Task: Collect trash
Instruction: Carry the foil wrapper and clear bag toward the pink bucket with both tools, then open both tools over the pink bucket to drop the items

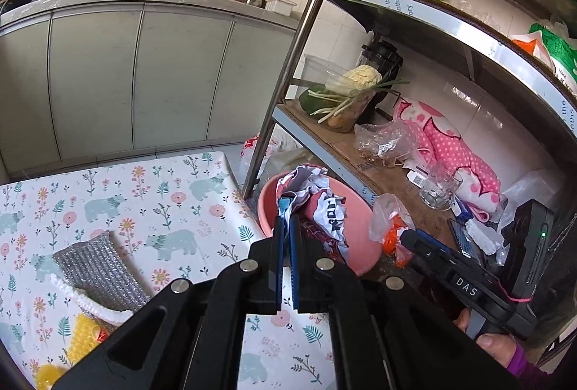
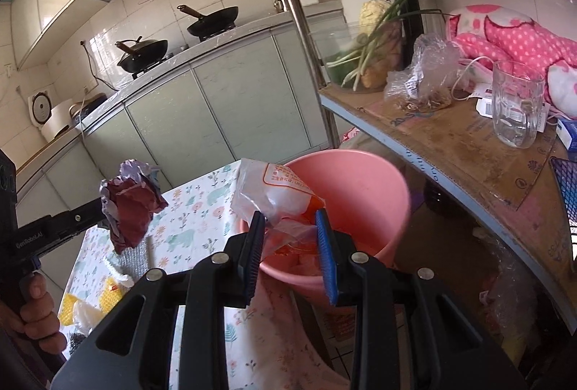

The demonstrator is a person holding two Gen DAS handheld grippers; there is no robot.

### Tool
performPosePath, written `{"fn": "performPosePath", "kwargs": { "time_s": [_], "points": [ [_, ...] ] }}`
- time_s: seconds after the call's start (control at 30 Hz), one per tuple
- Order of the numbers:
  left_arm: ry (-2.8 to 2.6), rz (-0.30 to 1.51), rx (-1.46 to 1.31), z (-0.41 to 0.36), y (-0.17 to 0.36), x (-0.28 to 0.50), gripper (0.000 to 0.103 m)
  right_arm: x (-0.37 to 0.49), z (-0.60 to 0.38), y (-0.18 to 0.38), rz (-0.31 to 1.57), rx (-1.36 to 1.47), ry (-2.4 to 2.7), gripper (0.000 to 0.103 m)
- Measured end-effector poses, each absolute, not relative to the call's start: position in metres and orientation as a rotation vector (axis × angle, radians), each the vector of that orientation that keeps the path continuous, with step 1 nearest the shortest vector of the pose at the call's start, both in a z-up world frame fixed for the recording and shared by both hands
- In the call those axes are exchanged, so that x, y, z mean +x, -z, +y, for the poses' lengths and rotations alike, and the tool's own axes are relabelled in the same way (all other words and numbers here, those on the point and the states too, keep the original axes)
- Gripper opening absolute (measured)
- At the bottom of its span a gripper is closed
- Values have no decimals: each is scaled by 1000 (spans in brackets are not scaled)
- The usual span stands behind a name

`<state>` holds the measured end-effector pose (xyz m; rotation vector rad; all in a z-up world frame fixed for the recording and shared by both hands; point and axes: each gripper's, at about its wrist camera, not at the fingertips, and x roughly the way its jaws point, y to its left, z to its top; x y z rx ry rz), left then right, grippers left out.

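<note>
My left gripper (image 1: pixel 287 215) is shut on a crumpled wad of red, white and purple paper (image 1: pixel 317 199), held over the near rim of a pink bucket (image 1: pixel 360 231). In the right wrist view the same paper wad (image 2: pixel 130 202) hangs from the left gripper (image 2: pixel 102 215), left of the bucket and above the table's edge. My right gripper (image 2: pixel 289 215) is shut on a clear plastic wrapper with orange print (image 2: pixel 274 191), held over the mouth of the pink bucket (image 2: pixel 360 195). The wrapper (image 1: pixel 391 227) also shows in the left wrist view, right of the bucket.
A table with a floral cloth (image 1: pixel 144 195) bears a silver scrub pad (image 1: pixel 97 267) and a yellow sponge (image 1: pixel 84 336). To the right, a metal shelf (image 2: pixel 450 141) carries a glass mug (image 2: pixel 515 105), plastic bags, vegetables and a pink dotted cloth. Woks sit on the far counter.
</note>
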<state>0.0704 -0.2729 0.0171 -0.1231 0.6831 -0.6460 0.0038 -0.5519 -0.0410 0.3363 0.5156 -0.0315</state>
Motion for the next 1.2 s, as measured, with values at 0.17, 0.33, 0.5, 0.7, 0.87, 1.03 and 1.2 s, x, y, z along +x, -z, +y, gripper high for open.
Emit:
{"fn": "performPosePath", "kwargs": {
  "time_s": [0.17,0.33,0.5,0.7,0.87,1.03,1.2],
  "points": [
    [656,700,-91,-304,-4,84,3,20,-561,50,524,348,49,29],
    [638,743,-71,-334,17,102,3,36,-564,64,548,341,65,29],
    [615,799,-75,-352,45,118,3,46,-565,77,575,342,86,29],
    [607,829,-44,-369,63,127,3,56,-567,90,596,336,114,30],
    [614,858,-32,-378,70,131,5,61,-568,98,604,339,131,32],
    [633,870,-40,-382,69,130,26,67,-571,102,638,340,133,39],
    [641,850,-39,-379,59,126,27,67,-570,102,638,328,134,40]
  ]
}}
